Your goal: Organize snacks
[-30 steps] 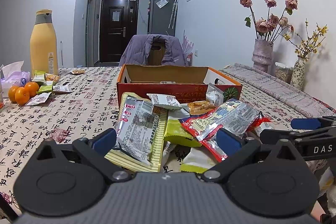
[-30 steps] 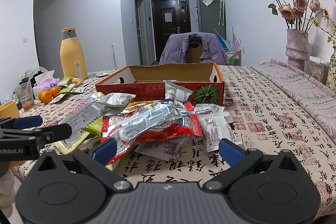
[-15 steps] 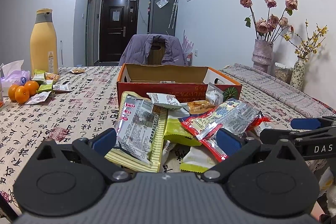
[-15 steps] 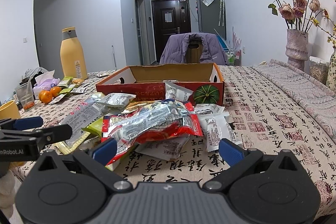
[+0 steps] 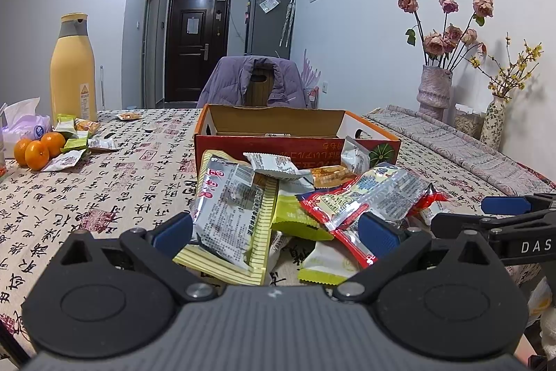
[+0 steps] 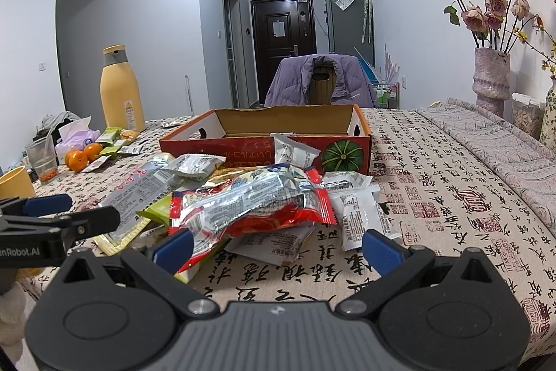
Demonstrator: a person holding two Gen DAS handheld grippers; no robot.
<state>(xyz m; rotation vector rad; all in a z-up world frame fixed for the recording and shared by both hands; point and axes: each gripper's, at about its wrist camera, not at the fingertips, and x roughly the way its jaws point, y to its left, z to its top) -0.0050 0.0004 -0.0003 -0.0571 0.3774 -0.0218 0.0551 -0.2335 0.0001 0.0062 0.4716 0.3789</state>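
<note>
The left gripper [image 5: 274,233] fills the bottom of its own view with its blue-padded fingers spread wide and gripping nothing. Between the fingers, low in the centre of the frame, lies the near edge of the snack pile [image 5: 299,197]: a silver packet with red print [image 5: 227,209] rests on a yellow striped pouch just beside the left-hand pad, and a red and silver bag [image 5: 368,200] reaches toward the right-hand pad. Whether either pad touches a wrapper cannot be told.

The right gripper [image 6: 276,247], low in its own view, is likewise wide apart and empty. The red and silver bag [image 6: 257,204] sits just above its left-hand pad at frame centre, with white sachets [image 6: 361,214] to the right of it.

Both tools are held level at the near table edge, pointing up the frame; each shows at the side of the other's view.

Behind the pile, mid-frame, stands an open red cardboard box [image 6: 271,136]. Toward the left edge are oranges [image 6: 81,157], loose packets and a tall yellow bottle [image 6: 121,89] on the patterned tablecloth [image 6: 434,197].
</note>
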